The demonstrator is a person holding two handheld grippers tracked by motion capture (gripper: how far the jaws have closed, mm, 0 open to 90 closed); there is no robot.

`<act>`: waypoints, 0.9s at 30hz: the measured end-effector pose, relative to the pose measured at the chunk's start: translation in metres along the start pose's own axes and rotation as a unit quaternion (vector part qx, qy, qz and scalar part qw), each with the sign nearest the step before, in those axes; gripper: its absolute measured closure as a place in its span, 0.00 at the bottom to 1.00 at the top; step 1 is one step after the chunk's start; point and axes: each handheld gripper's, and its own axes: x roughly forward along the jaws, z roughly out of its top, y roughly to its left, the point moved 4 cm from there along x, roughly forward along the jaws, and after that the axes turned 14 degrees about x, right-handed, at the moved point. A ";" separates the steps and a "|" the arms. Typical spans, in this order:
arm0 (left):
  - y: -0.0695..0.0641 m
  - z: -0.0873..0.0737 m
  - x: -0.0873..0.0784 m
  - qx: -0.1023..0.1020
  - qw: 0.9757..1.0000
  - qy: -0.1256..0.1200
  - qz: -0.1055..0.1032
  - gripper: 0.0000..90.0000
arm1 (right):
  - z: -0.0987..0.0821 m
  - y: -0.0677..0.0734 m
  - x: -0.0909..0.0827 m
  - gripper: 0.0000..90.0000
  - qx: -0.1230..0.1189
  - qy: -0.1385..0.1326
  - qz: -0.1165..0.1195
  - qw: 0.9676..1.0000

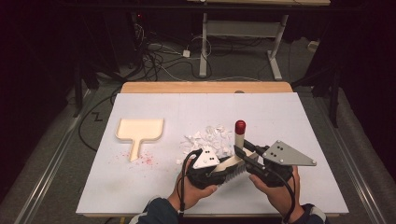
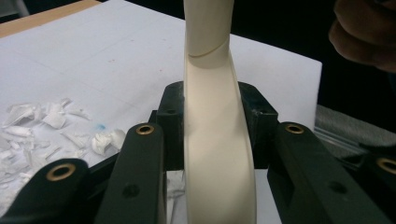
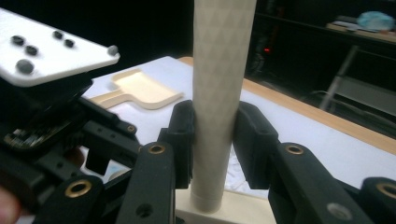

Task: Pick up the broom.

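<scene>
A cream brush (image 1: 239, 138) with a red cap on its handle and dark bristles is held just above the white table (image 1: 289, 116) near its front edge. My left gripper (image 1: 225, 168) is shut on the brush's curved cream back (image 2: 217, 140), the pads pressing it from both sides. My right gripper (image 1: 241, 152) is shut on the round textured handle (image 3: 219, 93), which stands upright between its jaws. The left gripper's body and its white plate (image 3: 46, 60) sit close beside the right gripper. A heap of white paper scraps (image 1: 208, 137) lies just behind the brush.
A cream dustpan (image 1: 139, 130) lies flat at the left of the table, handle toward me, with red specks (image 1: 142, 159) scattered around that handle. More scraps (image 2: 42, 121) spread left of the left gripper. A wooden strip (image 1: 205, 87) edges the table's far side.
</scene>
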 end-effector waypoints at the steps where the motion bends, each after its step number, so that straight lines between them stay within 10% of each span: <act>1: 0.000 0.000 -0.002 0.009 1.000 0.004 -0.006 0.72 | 0.001 0.000 -0.003 0.76 -0.009 0.005 0.023 1.000; 8: 0.001 -0.008 -0.022 0.048 0.998 0.028 -0.041 0.72 | -0.004 -0.009 -0.015 0.52 -0.074 0.054 0.099 0.991; 13: 0.001 -0.015 -0.037 0.069 0.994 0.038 -0.074 0.72 | -0.028 -0.016 -0.009 0.44 -0.115 0.144 0.147 0.972; 21: -0.017 -0.015 -0.043 0.123 0.980 0.048 -0.150 0.72 | -0.056 0.003 0.012 0.42 -0.161 0.219 0.195 0.942; 22: -0.019 -0.015 -0.042 0.128 0.978 0.051 -0.153 0.72 | -0.062 0.008 0.015 0.52 -0.156 0.236 0.225 0.932; 27: -0.018 -0.017 -0.043 0.132 0.977 0.047 -0.159 0.67 | -0.068 0.014 0.016 0.74 -0.151 0.252 0.267 0.918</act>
